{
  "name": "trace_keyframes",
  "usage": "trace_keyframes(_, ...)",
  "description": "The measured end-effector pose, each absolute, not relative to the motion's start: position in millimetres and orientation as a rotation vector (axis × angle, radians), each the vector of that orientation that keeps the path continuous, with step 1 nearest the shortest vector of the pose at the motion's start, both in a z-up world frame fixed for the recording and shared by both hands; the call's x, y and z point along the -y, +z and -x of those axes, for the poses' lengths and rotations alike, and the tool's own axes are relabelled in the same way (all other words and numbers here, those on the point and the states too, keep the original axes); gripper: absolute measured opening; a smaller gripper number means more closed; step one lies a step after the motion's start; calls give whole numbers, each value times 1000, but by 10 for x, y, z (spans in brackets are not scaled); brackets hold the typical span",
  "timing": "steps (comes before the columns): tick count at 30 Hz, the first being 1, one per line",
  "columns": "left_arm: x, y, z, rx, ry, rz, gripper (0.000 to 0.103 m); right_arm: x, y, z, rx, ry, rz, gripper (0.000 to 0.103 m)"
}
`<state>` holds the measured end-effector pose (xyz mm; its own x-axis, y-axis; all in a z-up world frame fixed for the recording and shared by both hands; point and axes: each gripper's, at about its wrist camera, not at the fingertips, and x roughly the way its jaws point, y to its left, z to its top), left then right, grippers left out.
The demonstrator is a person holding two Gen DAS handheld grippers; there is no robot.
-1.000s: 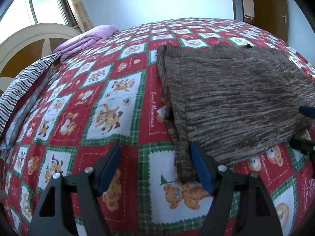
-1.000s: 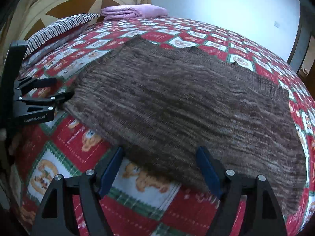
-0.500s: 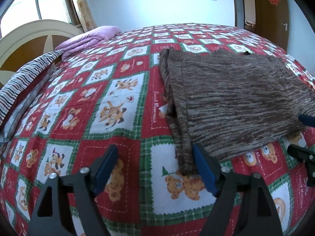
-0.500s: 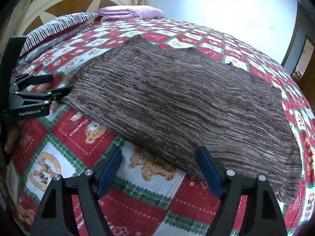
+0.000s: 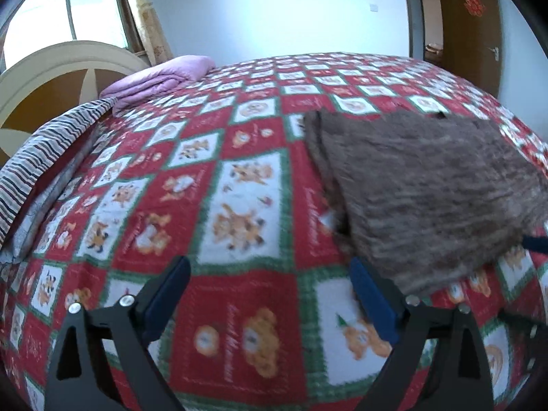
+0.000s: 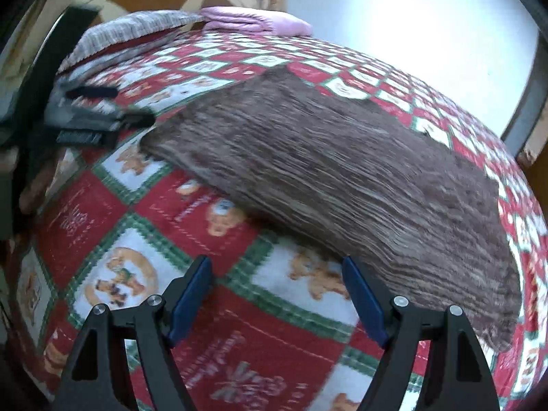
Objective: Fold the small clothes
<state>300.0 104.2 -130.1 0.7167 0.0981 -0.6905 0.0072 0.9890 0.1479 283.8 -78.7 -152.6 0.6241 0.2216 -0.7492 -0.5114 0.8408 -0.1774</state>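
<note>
A brown knitted garment lies folded flat on the bed, on a red and green bedspread printed with teddy bears. It sits toward the foot-side half of the bed, well apart from the folded lilac blanket and the striped pillow up by the rounded headboard.

The left gripper hangs just off the garment's near left corner, its jaws opening wide with only bedspread between them; its right blue pad is beside the knit's edge, though the blur makes it hard to say whether they touch. The right gripper hovers over the near edge further along, jaws spread wide and holding nothing, the cloth's hem just past its right pad. From that side the left gripper shows as a dark smear near the garment's corner. A brown door stands beyond the bed
</note>
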Motion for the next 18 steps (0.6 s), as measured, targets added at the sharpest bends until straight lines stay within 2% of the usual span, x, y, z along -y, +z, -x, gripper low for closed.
trace_keyframes(8, -1246, -1233, -3323, -730, 63, -63, 96, 307, -1451, -2813, -710, 479, 496, 79)
trace_keyframes(18, -1090, -1215, -3826, -734, -41, -4, 96, -134, -1439, -2937, -651, 469, 544, 79)
